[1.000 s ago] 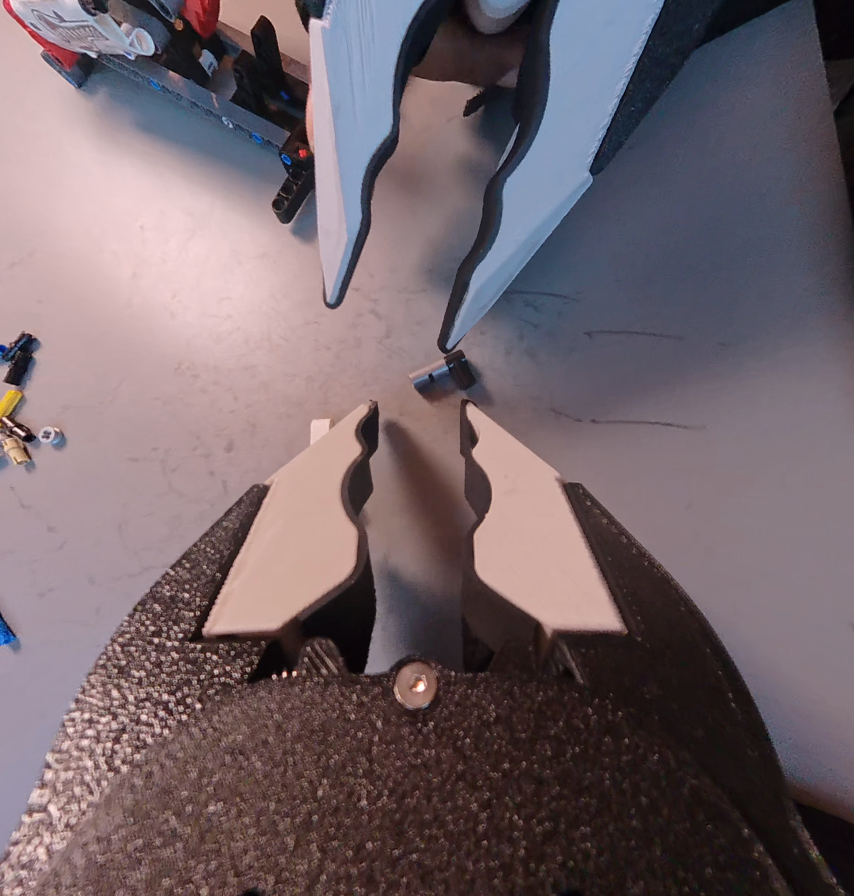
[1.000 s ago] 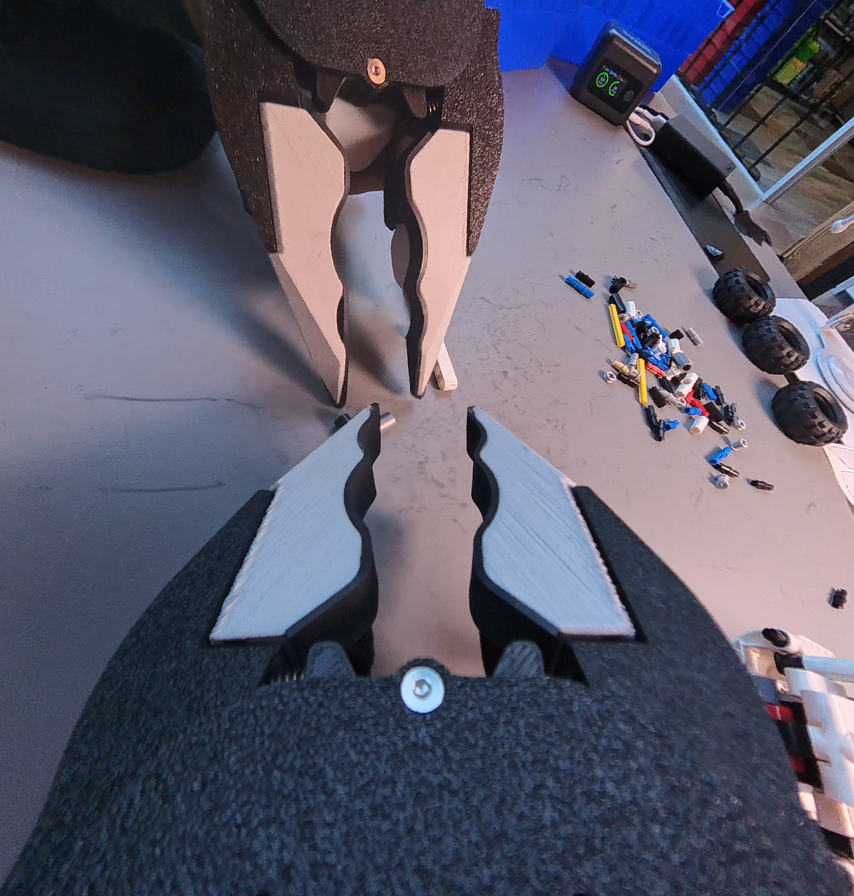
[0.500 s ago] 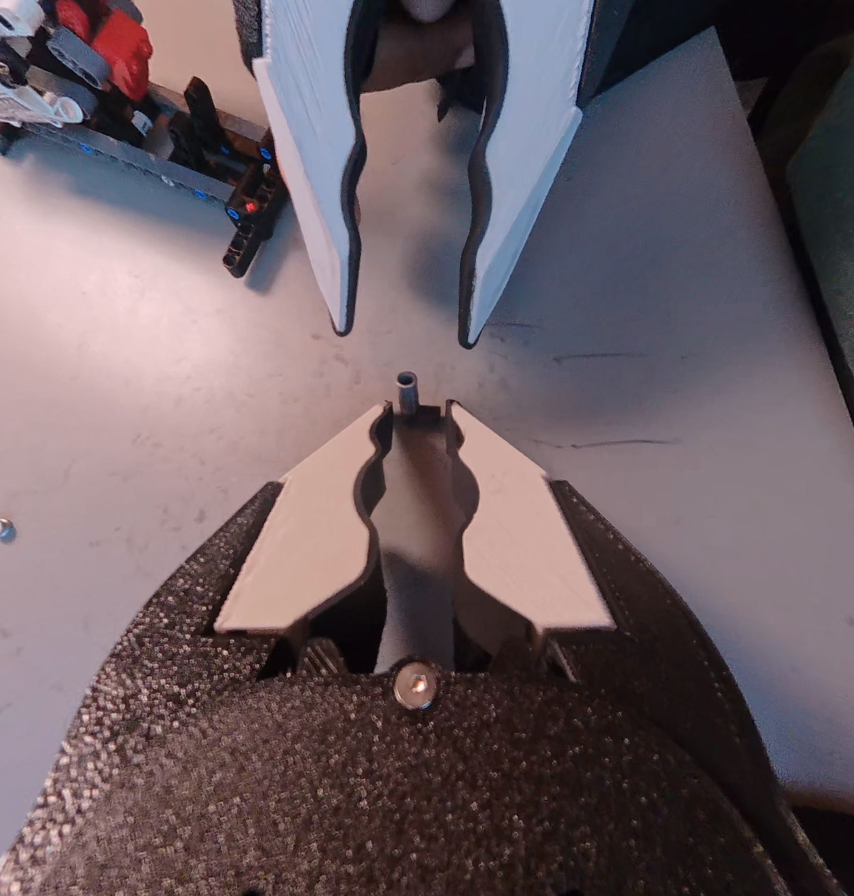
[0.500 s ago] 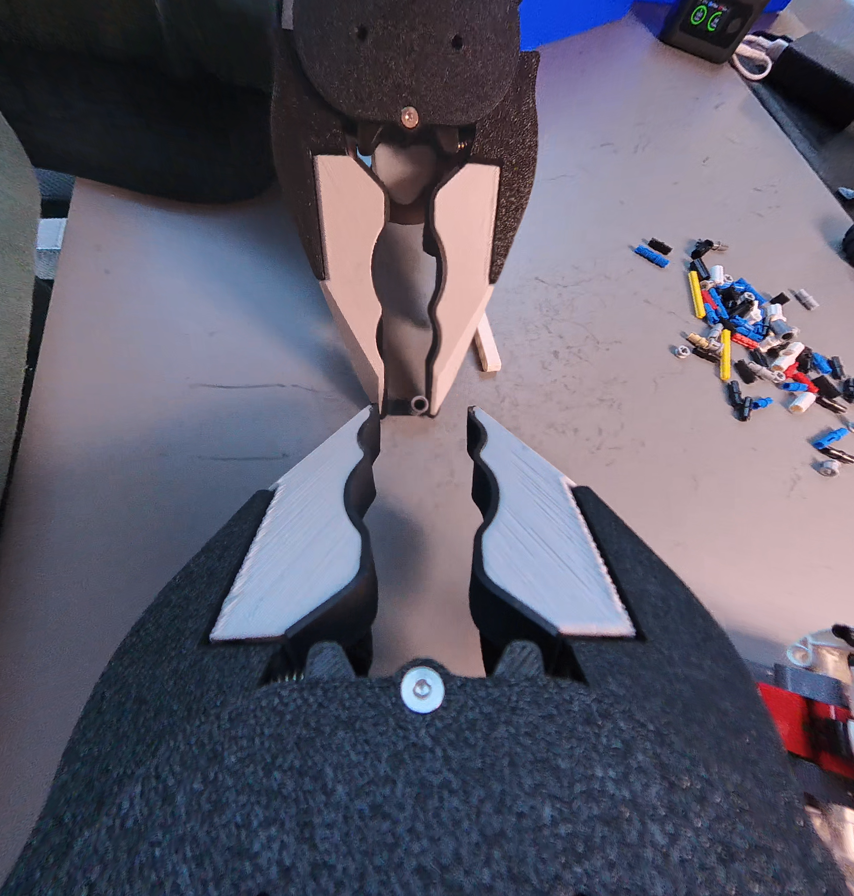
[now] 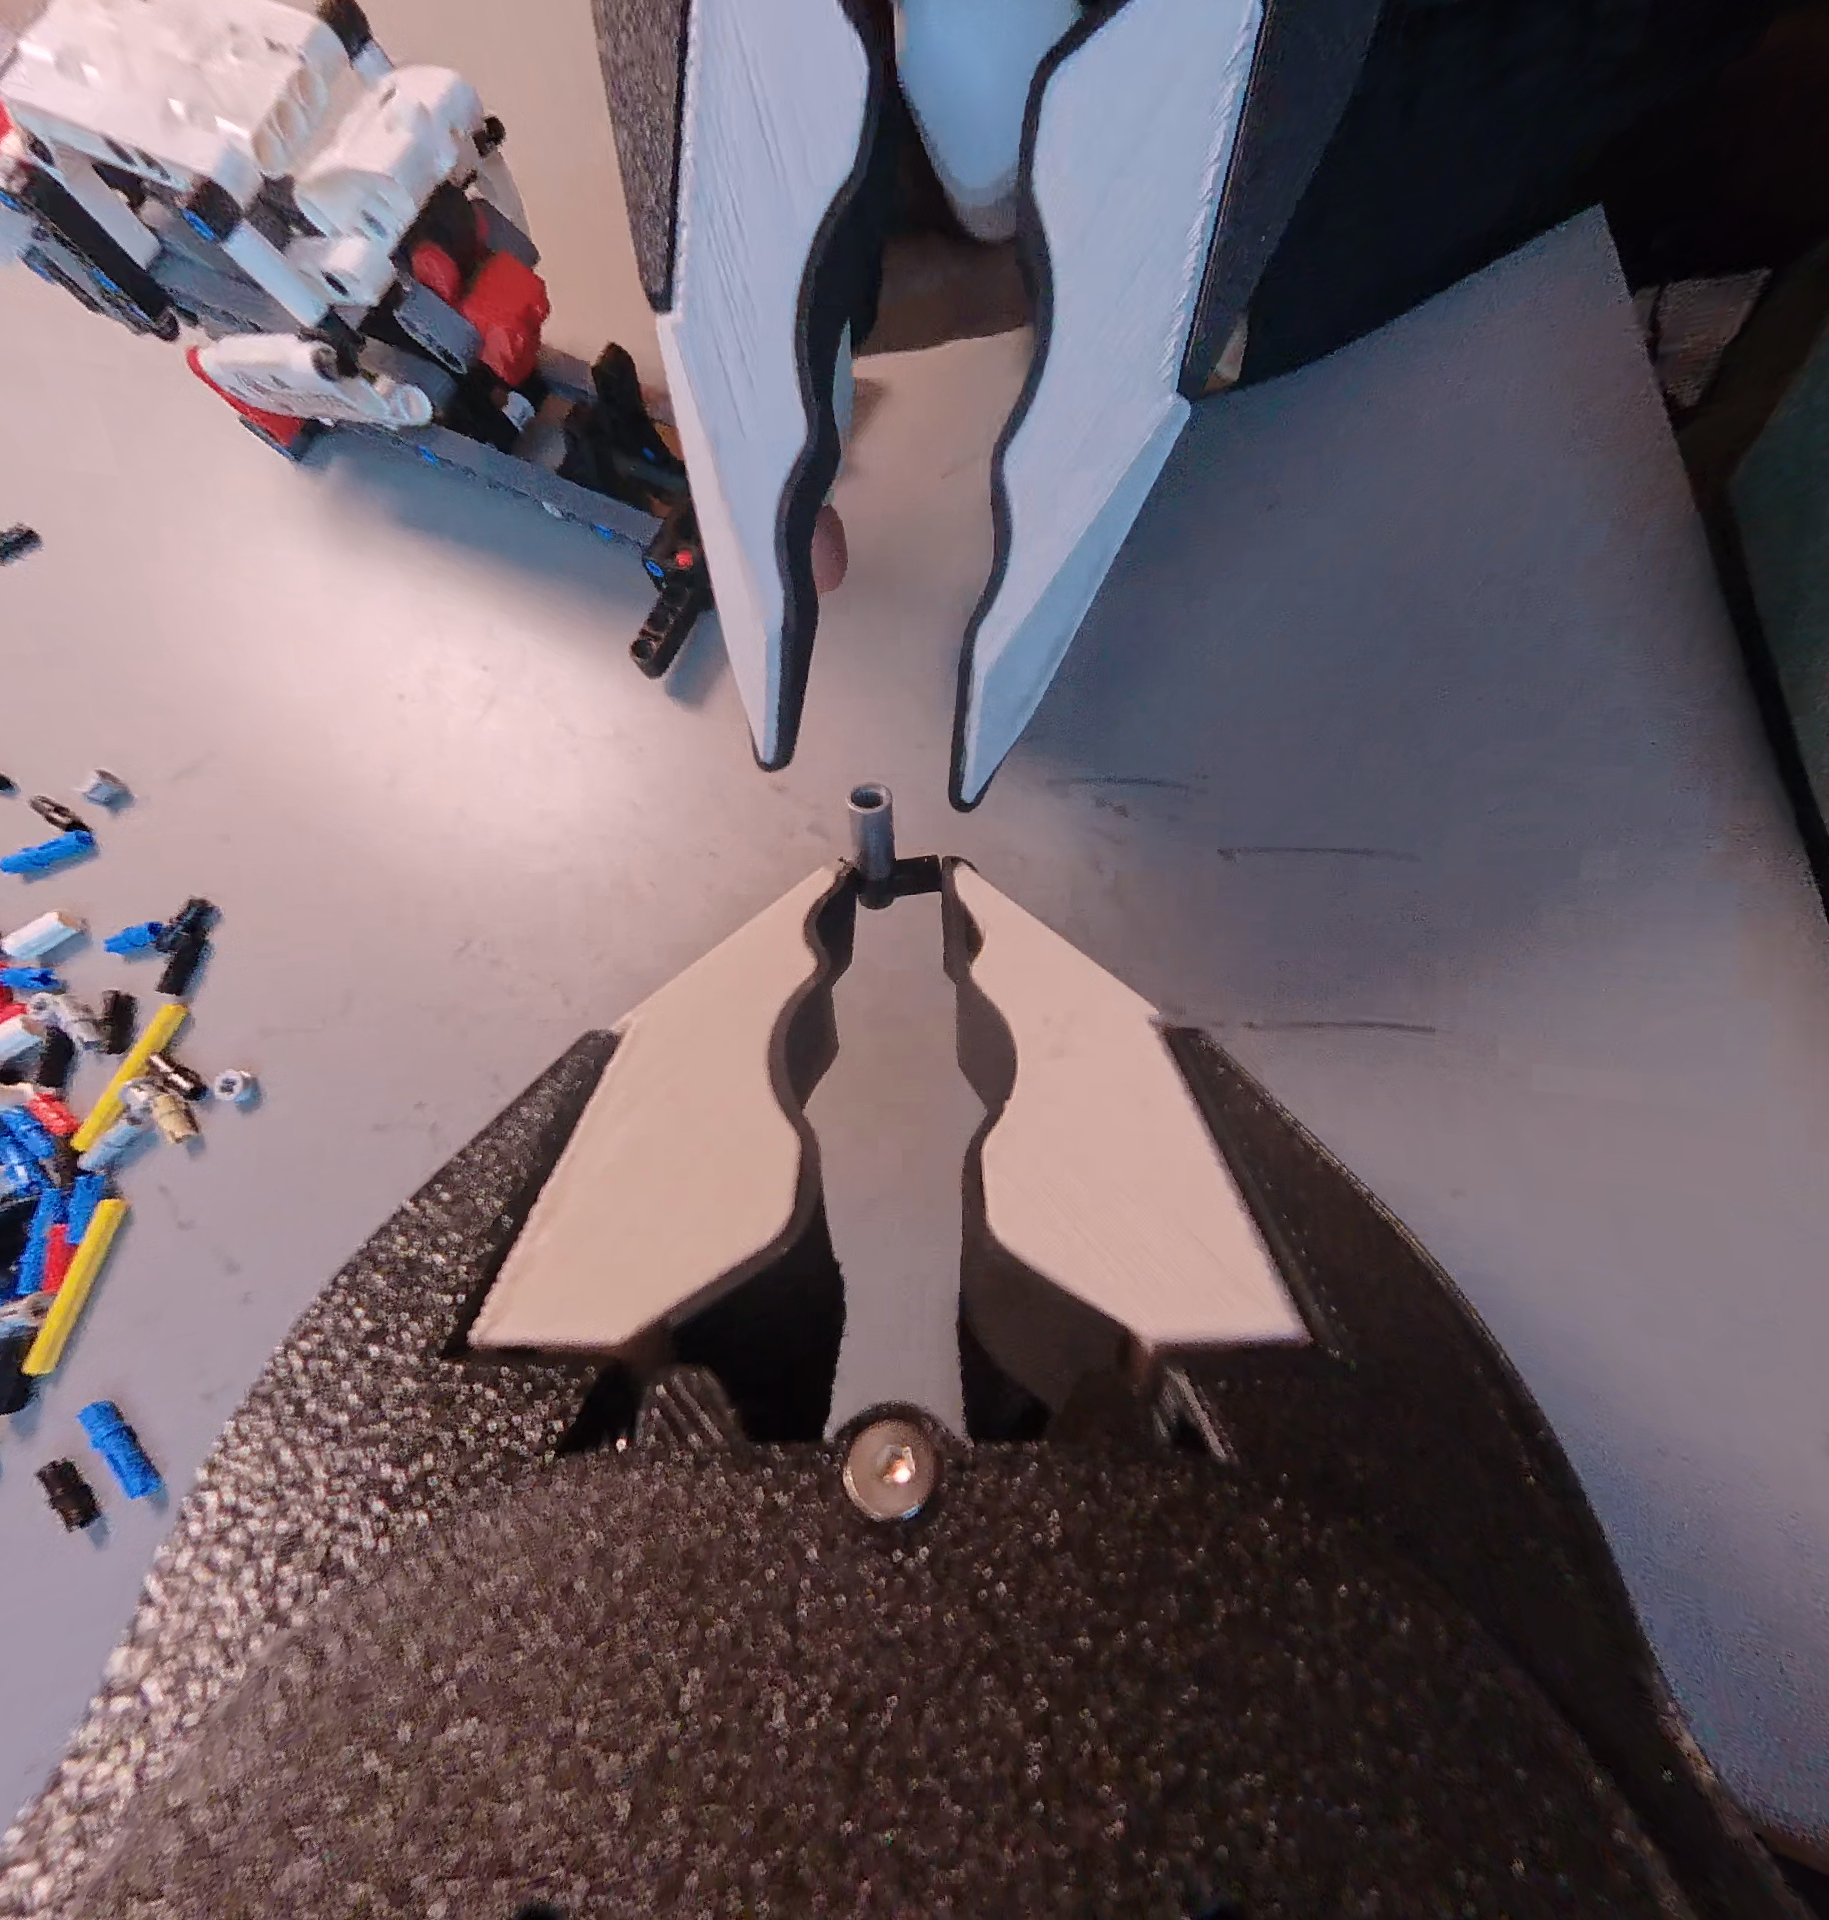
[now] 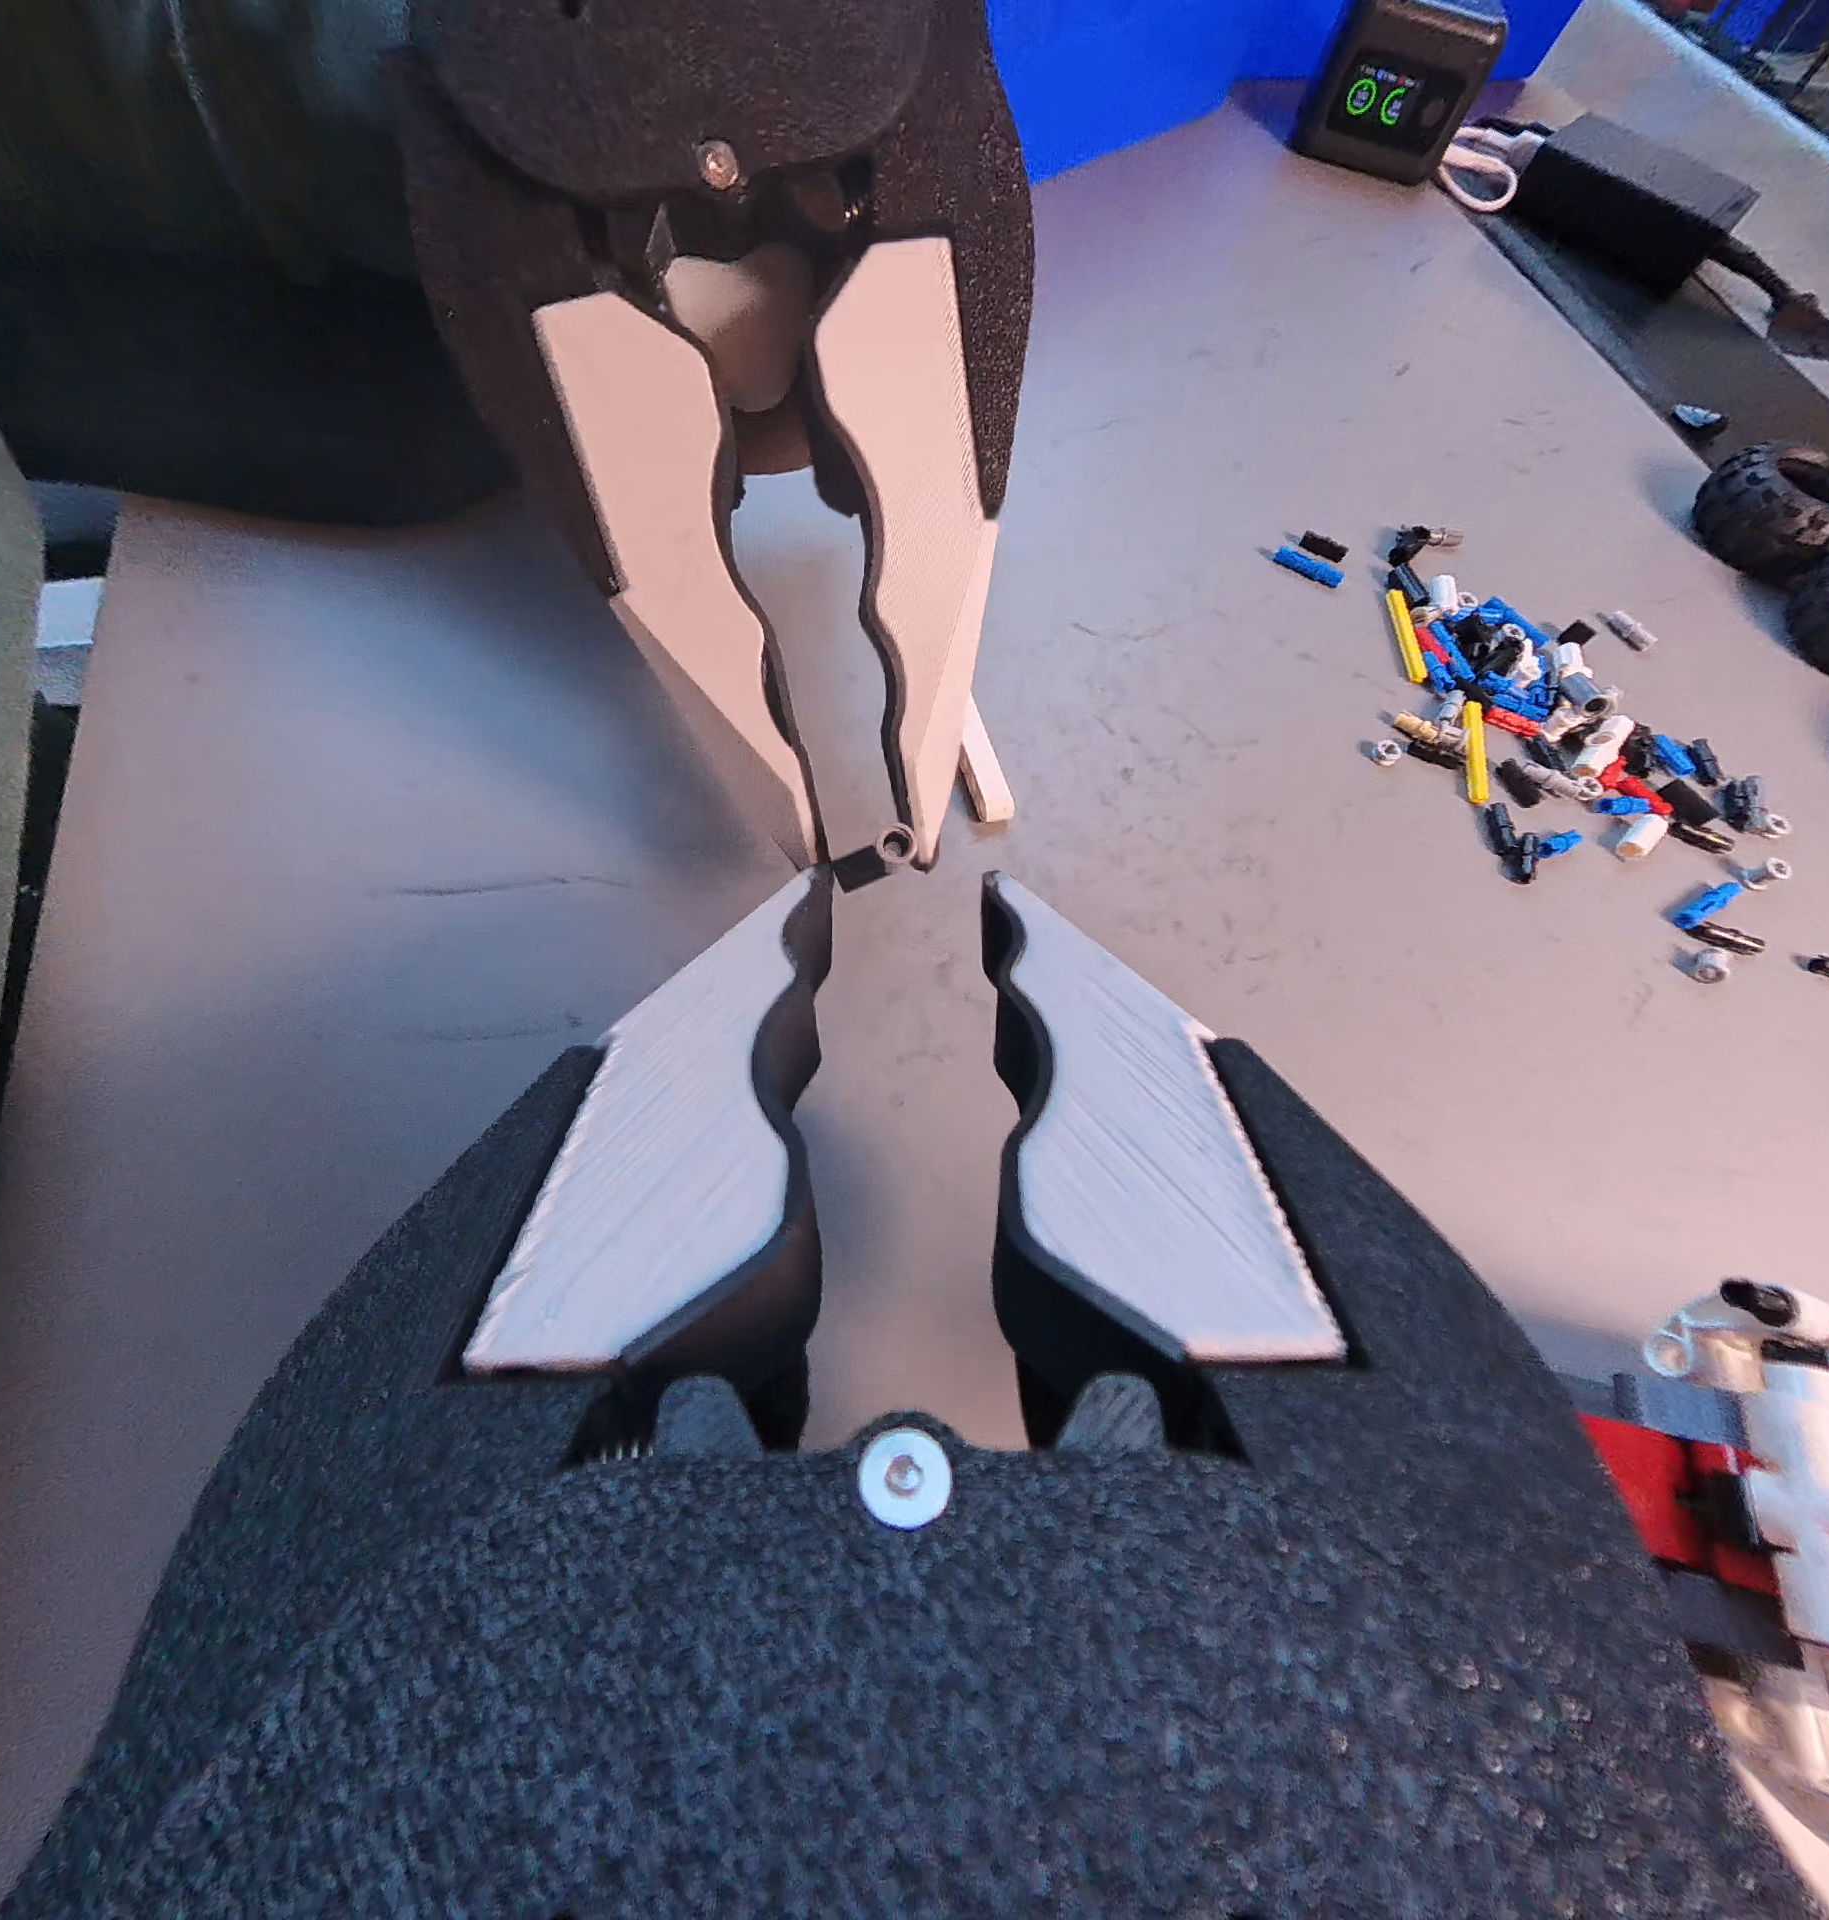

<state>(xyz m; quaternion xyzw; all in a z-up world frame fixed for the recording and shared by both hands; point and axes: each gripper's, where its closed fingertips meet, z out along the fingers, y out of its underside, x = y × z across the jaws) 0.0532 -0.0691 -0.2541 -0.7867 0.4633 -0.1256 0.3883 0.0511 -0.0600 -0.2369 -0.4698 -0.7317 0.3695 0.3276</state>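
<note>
We hold the left tongs (image 5: 894, 878) closed on a small connector piece (image 5: 879, 852), black at the base with a grey tube sticking out past the tips. It is raised off the grey desk (image 5: 1409, 727), pinched right at the fingertips. In the right wrist view the same piece (image 6: 879, 857) shows at the ends of the left tongs (image 6: 868, 852), with the open end of its tube facing the camera.

Our right tongs (image 6: 905, 883) stand wide with nothing between them, tips just short of the piece. In the left wrist view the right tongs (image 5: 868, 779) point down at us from the far side, one tip on either side of the tube and apart from it.

To the left in the left wrist view lies a scatter of small blue, yellow, black and red pins (image 5: 48, 1132), and farther off a partly built white, red and grey toy vehicle (image 5: 266, 239). In the right wrist view, black knobbly tyres (image 6: 1783, 509) sit at the far right, and a dark device with a lit screen (image 6: 1398, 94) at the far edge.
</note>
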